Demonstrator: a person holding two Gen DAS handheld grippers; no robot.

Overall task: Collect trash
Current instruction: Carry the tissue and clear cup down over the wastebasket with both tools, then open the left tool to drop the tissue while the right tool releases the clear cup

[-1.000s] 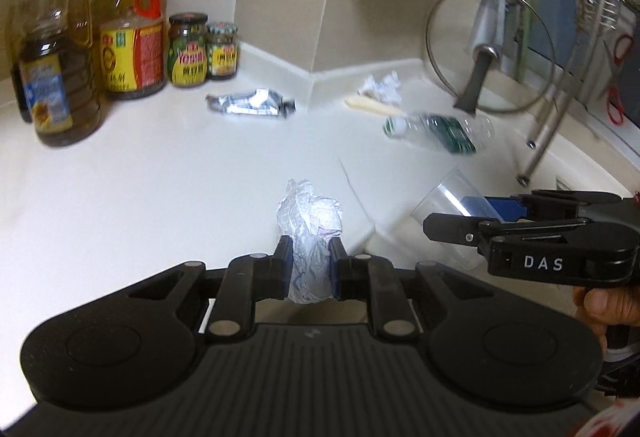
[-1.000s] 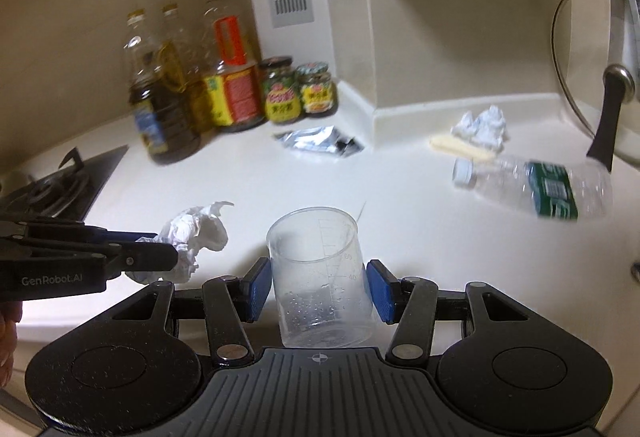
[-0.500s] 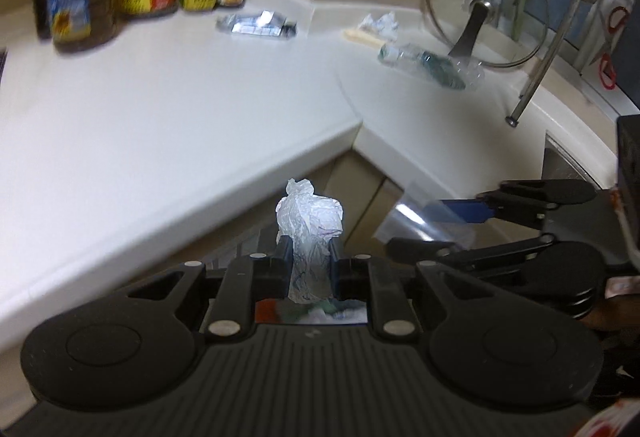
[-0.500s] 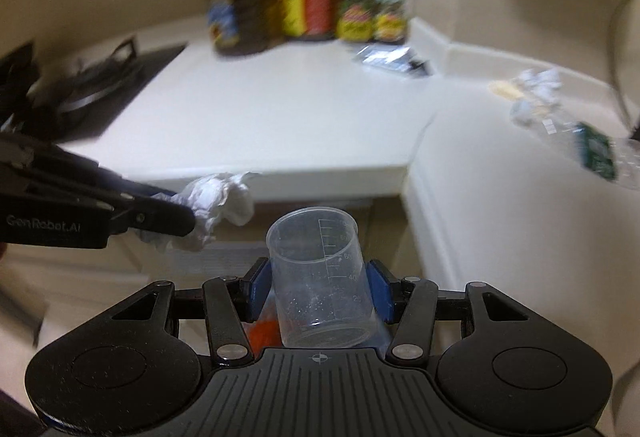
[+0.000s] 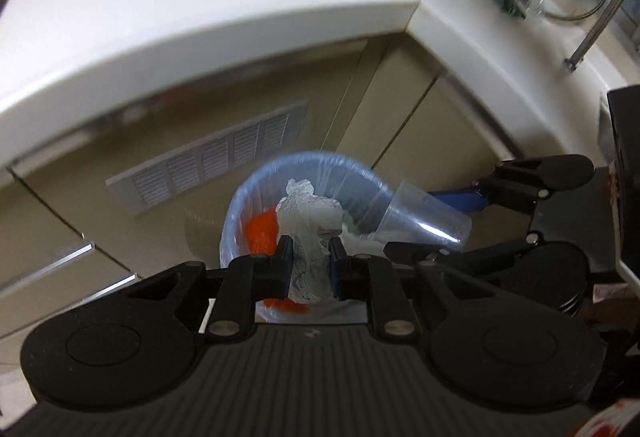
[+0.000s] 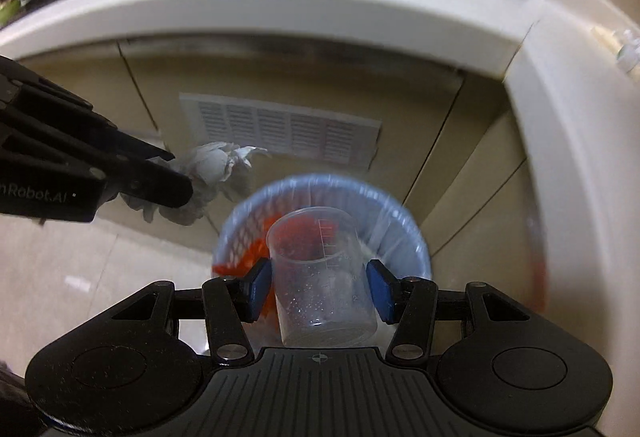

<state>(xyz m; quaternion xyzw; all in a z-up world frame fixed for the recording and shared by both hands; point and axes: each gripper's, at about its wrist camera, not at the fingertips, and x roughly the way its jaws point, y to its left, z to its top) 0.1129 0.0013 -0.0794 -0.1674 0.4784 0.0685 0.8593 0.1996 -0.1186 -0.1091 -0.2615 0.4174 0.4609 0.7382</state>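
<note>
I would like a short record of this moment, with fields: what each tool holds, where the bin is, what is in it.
left tool: shut on crumpled tissue
right tool: shut on clear plastic cup
bin: on the floor, below both tools, lined with a clear bag
bin contents: something orange-red
dropped yet: no, both items are gripped

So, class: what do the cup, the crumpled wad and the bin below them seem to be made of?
Cup: clear, glossy plastic, probably; printed measuring marks show through it.
Wad: thin white tissue or film, judging by soft matte crinkles; hard to tell which.
Bin: blue plastic mesh, apparently, with a translucent liner.
</note>
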